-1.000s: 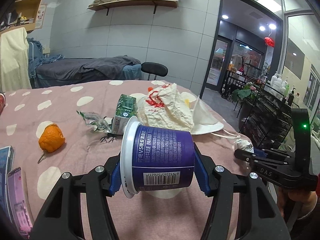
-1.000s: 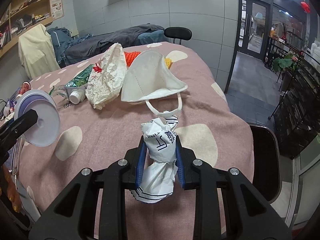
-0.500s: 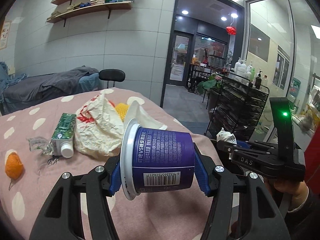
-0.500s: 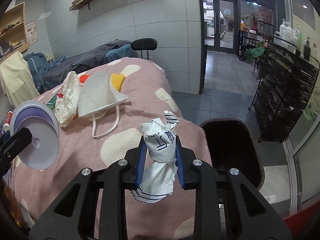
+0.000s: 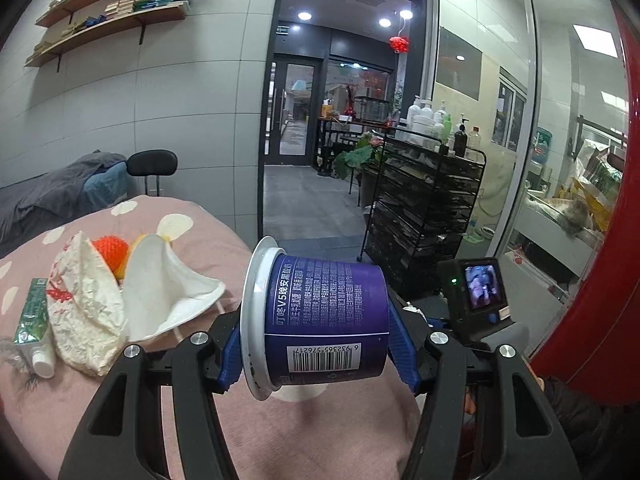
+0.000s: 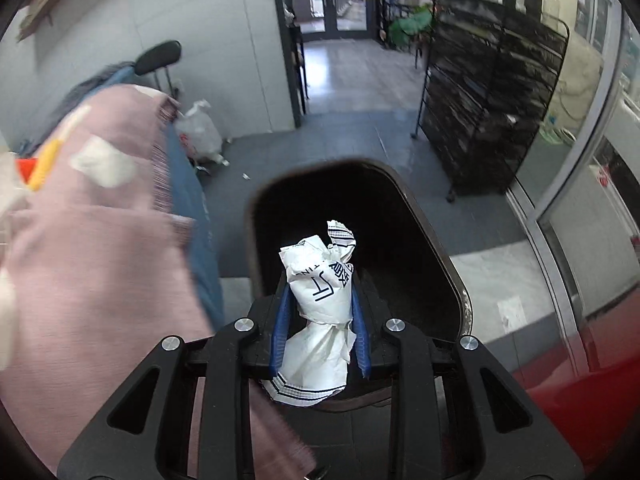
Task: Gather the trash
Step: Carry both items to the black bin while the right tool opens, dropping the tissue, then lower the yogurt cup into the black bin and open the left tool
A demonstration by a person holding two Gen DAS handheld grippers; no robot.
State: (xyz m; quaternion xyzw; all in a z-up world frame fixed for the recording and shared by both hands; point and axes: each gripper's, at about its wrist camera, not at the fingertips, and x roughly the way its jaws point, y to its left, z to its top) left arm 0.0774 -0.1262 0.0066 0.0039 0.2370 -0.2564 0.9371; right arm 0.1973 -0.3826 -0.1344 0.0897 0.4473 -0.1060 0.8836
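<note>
My left gripper (image 5: 320, 354) is shut on a purple yogurt cup (image 5: 320, 320), held sideways above the pink dotted tablecloth (image 5: 304, 436). My right gripper (image 6: 320, 332) is shut on a crumpled white paper wrapper (image 6: 320, 304) and holds it over the open mouth of a dark trash bin (image 6: 424, 236) beside the table. A crumpled white paper bag (image 5: 84, 312), a white face mask (image 5: 164, 288) and a green carton (image 5: 34, 320) lie on the table to the left. The right gripper's body with its small screen (image 5: 480, 292) shows at the right in the left wrist view.
An orange object (image 5: 112, 252) sits behind the mask. A black wire rack (image 6: 492, 92) stands past the bin. A plastic bag (image 6: 200, 132) lies on the floor by the table's corner. A red surface (image 6: 580, 384) is at the right. The tablecloth edge (image 6: 100, 240) hangs left of the bin.
Both grippers have swung right, away from the table's middle. The right gripper with the wrapper has moved off the table and tilted down over the bin. The left still holds the cup.
</note>
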